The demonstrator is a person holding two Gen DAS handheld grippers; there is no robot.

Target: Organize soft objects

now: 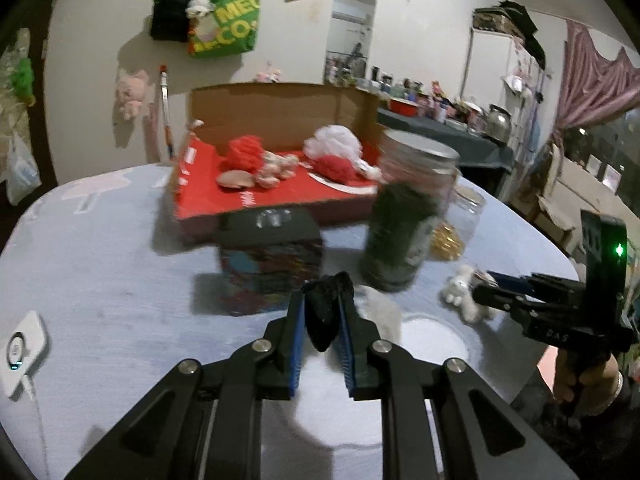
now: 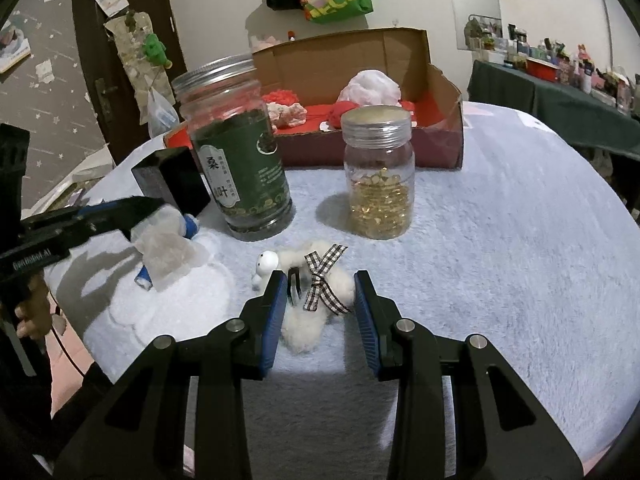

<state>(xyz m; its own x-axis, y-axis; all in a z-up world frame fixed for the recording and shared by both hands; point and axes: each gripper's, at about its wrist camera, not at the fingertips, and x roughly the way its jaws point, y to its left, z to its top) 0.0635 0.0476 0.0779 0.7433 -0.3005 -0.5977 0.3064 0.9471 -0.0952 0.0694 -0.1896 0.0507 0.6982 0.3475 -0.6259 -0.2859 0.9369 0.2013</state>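
- Left gripper: jaws nearly closed, pads pinching a small black soft object that sticks up past the fingertips. In the right wrist view a pale, translucent piece hangs below these tips; whether it belongs to the same object I cannot tell.
- Right gripper: jaws partly apart, straddling a white fluffy toy with a checked ribbon bow. The toy lies on the table between the pads; left pad looks to touch it, right pad stands just clear. Not lifted.
- Ahead of the left tips: a patterned box with a dark lid, standing on the blue-grey fleece table cover.
- Ahead and right of the left tips: a green-labelled jar, blurred.
- Beyond the right tips: a clear jar of gold beads, silver lid on; the green jar stands to its left.
- Farther back, past both jars: an open cardboard box with a red floor, holding red and white soft items.
- A hand grips the right gripper's handle.
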